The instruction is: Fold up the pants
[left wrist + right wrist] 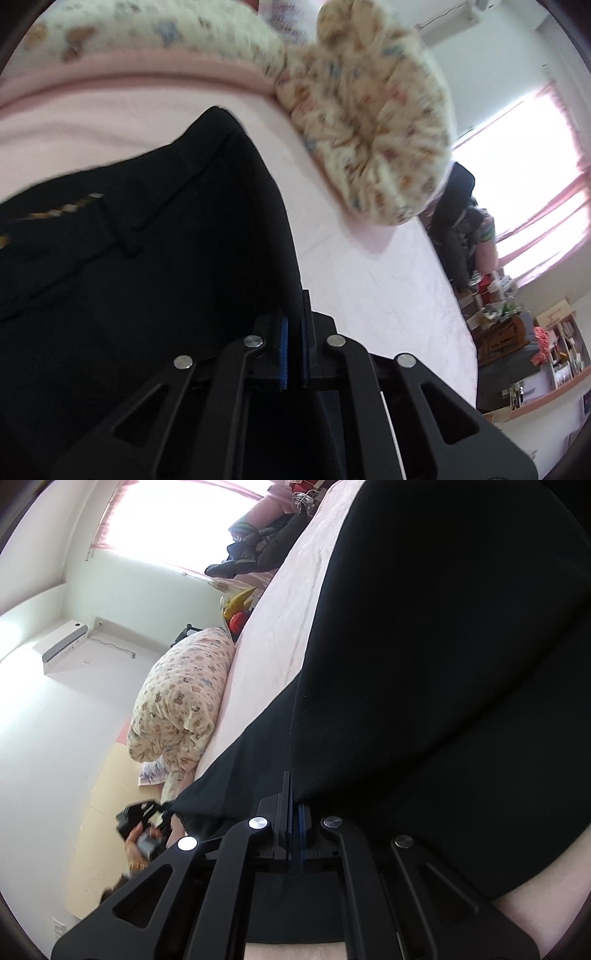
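Observation:
Black pants point(155, 236) lie on a pink bed sheet point(369, 288); their waistband with a belt loop and a checked lining shows at the left. My left gripper point(294, 314) is shut on the right edge of the pants. In the right wrist view the pants point(443, 664) fill the right half of the frame, raised off the sheet point(280, 635). My right gripper point(293, 797) is shut on a fold of the black fabric. The left gripper and the hand holding it point(142, 830) show at the lower left of that view.
A rolled floral quilt point(373, 122) lies on the bed beyond the pants; it also shows in the right wrist view point(181, 698). Dark clothes point(458, 218) are piled at the bed's far side. Cluttered shelves point(524, 343) and a bright window stand beyond.

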